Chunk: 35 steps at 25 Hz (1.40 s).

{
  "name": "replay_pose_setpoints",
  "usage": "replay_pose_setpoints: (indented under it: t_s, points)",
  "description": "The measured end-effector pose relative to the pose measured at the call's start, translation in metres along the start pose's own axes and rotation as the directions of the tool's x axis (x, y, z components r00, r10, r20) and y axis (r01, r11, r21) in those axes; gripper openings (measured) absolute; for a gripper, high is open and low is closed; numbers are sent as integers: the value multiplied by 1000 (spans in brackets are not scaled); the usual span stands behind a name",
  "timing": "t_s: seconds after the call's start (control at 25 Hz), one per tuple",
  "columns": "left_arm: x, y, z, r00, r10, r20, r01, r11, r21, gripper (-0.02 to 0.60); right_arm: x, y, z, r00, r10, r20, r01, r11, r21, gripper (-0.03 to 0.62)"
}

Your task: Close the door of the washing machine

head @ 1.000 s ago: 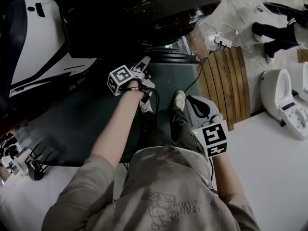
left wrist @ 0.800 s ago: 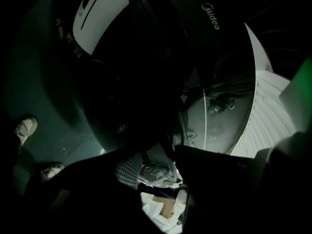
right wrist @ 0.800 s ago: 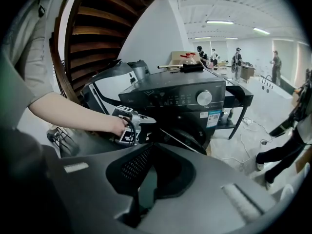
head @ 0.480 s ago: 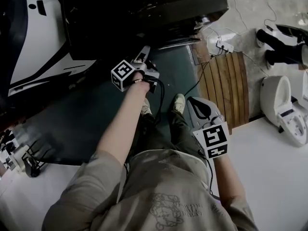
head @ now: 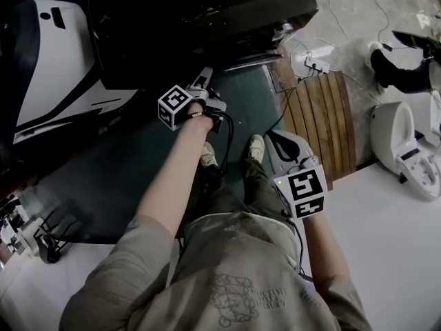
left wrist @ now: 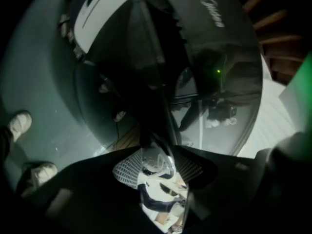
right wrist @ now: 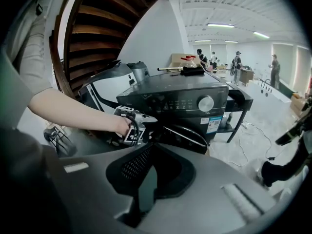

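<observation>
The black washing machine [head: 207,19] fills the top of the head view; in the right gripper view it [right wrist: 185,99] shows its knob and panel. Its round glass door [right wrist: 187,135] stands a little ajar. That door [left wrist: 195,82] fills the left gripper view from very close. My left gripper [head: 205,80] is stretched out to the door's left edge, jaws shut, tips [left wrist: 156,147] right at the glass. My right gripper [head: 279,143] hangs back by my knee, well away from the machine, jaws together and nothing in them [right wrist: 156,150].
A dark green mat [head: 124,171] lies under the machine and my feet. A wooden slatted panel [head: 320,116], a power strip with cables [head: 313,64] and a white toilet-like unit [head: 403,147] stand to the right. A white and dark casing [head: 48,54] is left. Another person's legs [head: 406,67] are at far right.
My left gripper has pushed forward, closer to the machine's front. The right gripper has stayed about where it was.
</observation>
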<state>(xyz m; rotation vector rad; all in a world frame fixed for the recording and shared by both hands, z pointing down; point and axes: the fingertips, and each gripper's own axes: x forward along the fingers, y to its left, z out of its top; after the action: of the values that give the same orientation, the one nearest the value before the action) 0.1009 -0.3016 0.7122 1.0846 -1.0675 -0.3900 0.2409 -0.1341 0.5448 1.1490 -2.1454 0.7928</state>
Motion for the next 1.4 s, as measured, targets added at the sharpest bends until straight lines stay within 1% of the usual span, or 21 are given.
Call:
replay_pose_setpoints:
  t_s: [0.2, 0.24, 0.32, 0.4, 0.48, 0.52, 0.6, 0.68, 0.8, 0.92, 1.0, 1.04, 1.08, 1.2, 1.24, 1.28, 1.32, 1.4]
  points:
    - [-20, -20, -5, 998, 10, -61, -3, 994, 107, 205, -13, 3, 17, 999, -35, 35, 36, 999, -6, 29]
    - [-26, -25, -6, 997, 14, -81, -2, 990, 144, 188, -16, 4, 21, 998, -43, 42, 43, 999, -9, 28]
    - [-40, -38, -8, 993, 12, -117, 15, 973, 231, 170, -23, 7, 30, 997, -52, 60, 52, 999, -9, 28]
    - [-53, -57, -10, 989, -11, -148, 58, 948, 313, 166, -32, 13, 43, 994, -41, 101, 38, 999, 25, 29]
    - [-67, -77, -12, 982, -41, -183, 110, 916, 387, 164, -43, 20, 59, 987, -23, 159, 11, 997, 73, 28]
    - [-75, -86, -13, 978, -49, -201, 132, 895, 425, 164, -49, 24, 67, 983, -24, 184, 9, 997, 79, 28]
    - [-92, -103, -16, 971, -57, -234, 170, 848, 502, 164, -60, 30, 81, 975, -40, 219, 29, 998, 55, 28]
    - [-110, -118, -18, 964, -55, -261, 201, 792, 577, 164, -70, 38, 95, 967, -54, 249, 48, 998, 28, 28]
    - [-142, -140, -16, 956, -59, -288, 246, 699, 671, 164, -84, 52, 115, 955, -63, 291, 65, 998, 3, 28]
    - [-181, -172, -9, 950, -116, -290, 298, 617, 729, 164, -97, 66, 134, 940, -70, 333, 84, 996, -28, 28]
    - [-204, -193, -4, 948, -149, -283, 317, 558, 767, 164, -106, 75, 148, 927, -70, 368, 96, 994, -51, 28]
    - [-216, -202, -2, 948, -157, -278, 318, 520, 793, 164, -111, 79, 155, 920, -69, 386, 101, 993, -64, 28]
    - [-226, -210, 0, 949, -159, -271, 314, 472, 824, 164, -117, 83, 162, 912, -67, 404, 107, 991, -76, 28]
    - [-258, -230, 2, 956, -163, -243, 283, 299, 912, 164, -133, 95, 180, 891, -64, 450, 123, 987, -103, 28]
    - [-268, -237, 3, 957, -170, -235, 272, 250, 929, 164, -139, 99, 186, 882, -63, 467, 129, 986, -109, 28]
    - [-278, -244, 3, 957, -179, -227, 262, 209, 942, 164, -144, 103, 193, 872, -62, 486, 134, 984, -114, 28]
    - [-287, -251, 4, 957, -188, -220, 253, 175, 952, 164, -150, 107, 199, 862, -61, 504, 140, 983, -121, 28]
    - [-305, -263, 5, 957, -206, -206, 233, 117, 965, 164, -161, 115, 208, 846, -57, 530, 151, 979, -135, 28]
